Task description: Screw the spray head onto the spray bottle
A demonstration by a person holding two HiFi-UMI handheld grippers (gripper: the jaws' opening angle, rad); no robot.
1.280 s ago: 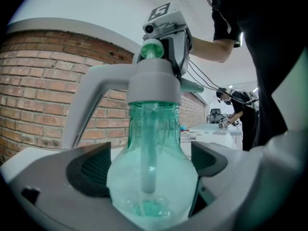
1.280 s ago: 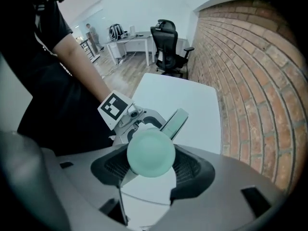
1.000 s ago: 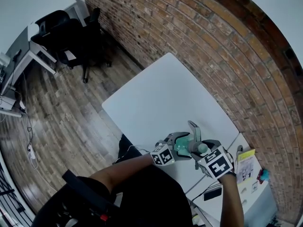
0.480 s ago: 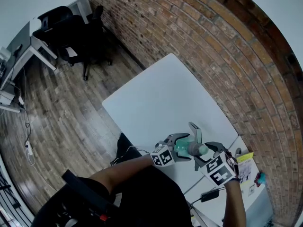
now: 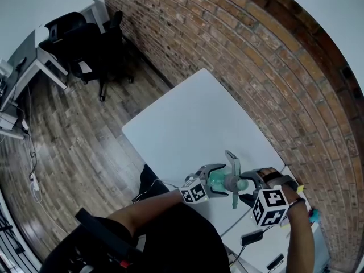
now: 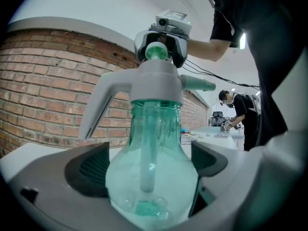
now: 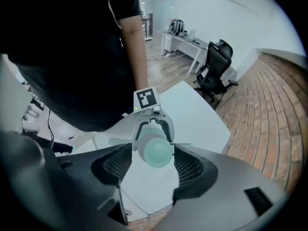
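Note:
A clear green spray bottle (image 5: pixel 218 180) lies sideways above the white table (image 5: pixel 187 124), with my left gripper (image 5: pixel 209 178) shut on its round body. The grey spray head (image 5: pixel 232 181) sits on its neck, lever and nozzle sticking out to either side. In the left gripper view the bottle (image 6: pixel 151 172) fills the space between the jaws, with the spray head (image 6: pixel 154 83) above and a green knob (image 6: pixel 156 51) on top. My right gripper (image 5: pixel 251 183) hangs just past the knob, open. In the right gripper view the knob (image 7: pixel 155 151) shows between the spread jaws, untouched.
A brick wall (image 5: pixel 256 67) runs along the table's far side. A second table (image 5: pixel 296 238) at the lower right carries a phone and small items. Black office chairs (image 5: pixel 85 44) stand at the upper left. Another person (image 6: pixel 240 114) works far off.
My right gripper has drawn back to the right, off the spray head, and now stands clear of it. The left gripper and bottle have barely moved.

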